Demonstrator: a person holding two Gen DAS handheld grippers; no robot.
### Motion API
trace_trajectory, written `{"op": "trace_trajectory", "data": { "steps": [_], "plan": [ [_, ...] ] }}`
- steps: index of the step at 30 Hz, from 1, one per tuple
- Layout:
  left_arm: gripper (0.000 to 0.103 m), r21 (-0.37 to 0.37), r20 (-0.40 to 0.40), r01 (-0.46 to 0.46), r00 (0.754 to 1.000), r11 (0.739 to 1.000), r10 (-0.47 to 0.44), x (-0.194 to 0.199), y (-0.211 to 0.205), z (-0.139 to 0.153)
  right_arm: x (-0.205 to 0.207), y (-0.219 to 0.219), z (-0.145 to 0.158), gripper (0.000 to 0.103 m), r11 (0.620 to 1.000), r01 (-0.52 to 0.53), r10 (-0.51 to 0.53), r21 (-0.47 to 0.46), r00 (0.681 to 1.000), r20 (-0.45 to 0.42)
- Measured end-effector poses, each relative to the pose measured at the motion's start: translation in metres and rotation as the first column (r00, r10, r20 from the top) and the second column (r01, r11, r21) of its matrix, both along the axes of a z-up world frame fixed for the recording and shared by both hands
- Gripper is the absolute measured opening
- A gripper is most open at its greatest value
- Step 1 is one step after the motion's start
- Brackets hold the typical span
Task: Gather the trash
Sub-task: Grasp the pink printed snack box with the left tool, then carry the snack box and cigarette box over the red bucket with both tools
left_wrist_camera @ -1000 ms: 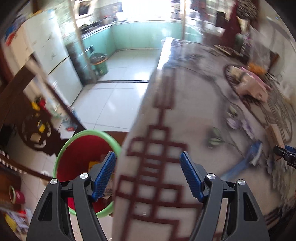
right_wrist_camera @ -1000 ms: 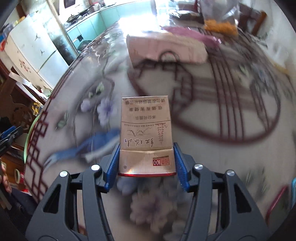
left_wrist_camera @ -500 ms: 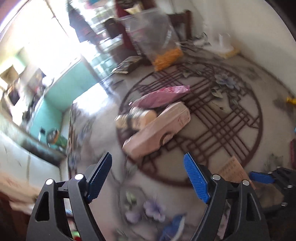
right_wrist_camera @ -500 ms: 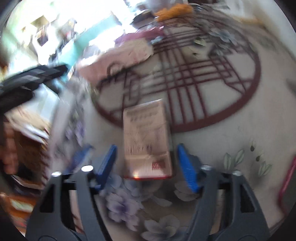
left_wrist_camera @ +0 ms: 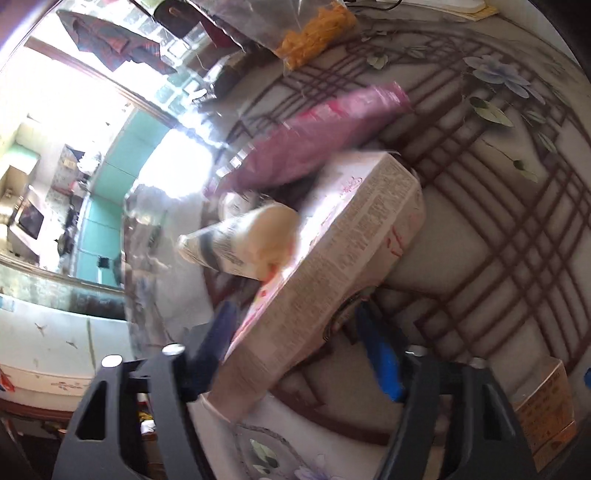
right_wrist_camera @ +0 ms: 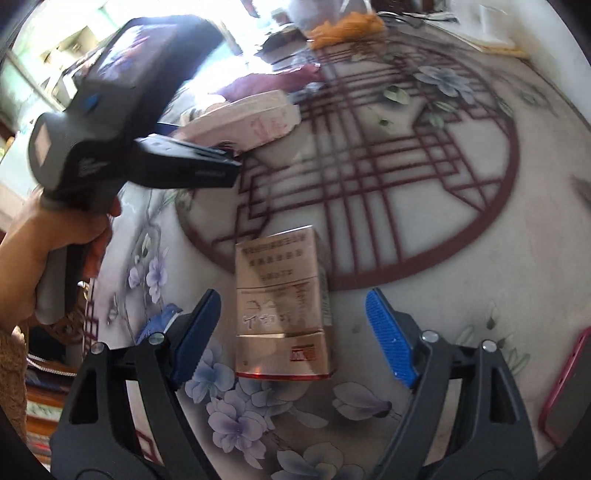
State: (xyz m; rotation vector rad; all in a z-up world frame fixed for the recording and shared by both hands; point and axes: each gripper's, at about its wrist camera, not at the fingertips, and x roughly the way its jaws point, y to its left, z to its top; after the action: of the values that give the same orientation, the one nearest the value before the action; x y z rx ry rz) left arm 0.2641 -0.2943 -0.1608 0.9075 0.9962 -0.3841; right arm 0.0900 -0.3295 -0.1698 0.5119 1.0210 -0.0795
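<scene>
Two claws, right claw (right_wrist_camera: pixel 293 334) spread around "100"-marked cigarette pack (right_wrist_camera: pixel 282 306), left claw (left_wrist_camera: pixel 299 350) closing astride pink carton (left_wrist_camera: pixel 328 258).

Counter (right_wrist_camera: pixel 461 229): glossy top printed with maroon lattice circle and pale flowers. On it: gold cigarette pack (right_wrist_camera: pixel 282 306) at lower centre; long pink carton (right_wrist_camera: pixel 251 118) and purple bag (right_wrist_camera: pixel 273 79) upper left; orange-filled clear bag (right_wrist_camera: pixel 343 22) at top; pink-edged phone (right_wrist_camera: pixel 565 391) lower right.

The table top (right_wrist_camera: pixel 461 229) was glossy, smooth and printed. The cigarette pack (right_wrist_camera: pixel 282 306) was shiny coated card, the pink carton (left_wrist_camera: pixel 332 251) matt printed cardboard, the gripper pads (right_wrist_camera: pixel 388 336) ribbed blue plastic.
</scene>
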Motion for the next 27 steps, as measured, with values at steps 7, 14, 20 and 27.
{"op": "trace_trajectory", "data": {
  "steps": [7,14,20,27],
  "plan": [
    [0.023,-0.166,0.010,-0.031,0.999,0.986,0.033,-0.023,0.029,0.033,0.003,0.017,0.003,0.084,0.995,-0.070,0.072,-0.069,0.997,0.019],
    [0.023,-0.367,0.018,-0.090,0.994,0.926,0.103,-0.094,0.127,0.078,0.011,0.050,-0.012,0.086,0.956,-0.198,0.191,-0.216,0.980,-0.051],
    [0.023,-0.488,-0.028,-0.221,0.971,0.844,0.238,-0.158,0.215,0.094,0.013,0.064,-0.021,0.086,0.911,-0.237,0.219,-0.338,0.971,-0.091],
    [0.023,-0.558,-0.069,-0.324,0.936,0.764,0.346,-0.194,0.271,0.086,0.011,0.027,-0.008,0.084,0.979,-0.107,0.091,-0.173,0.991,-0.095]
  ]
}}
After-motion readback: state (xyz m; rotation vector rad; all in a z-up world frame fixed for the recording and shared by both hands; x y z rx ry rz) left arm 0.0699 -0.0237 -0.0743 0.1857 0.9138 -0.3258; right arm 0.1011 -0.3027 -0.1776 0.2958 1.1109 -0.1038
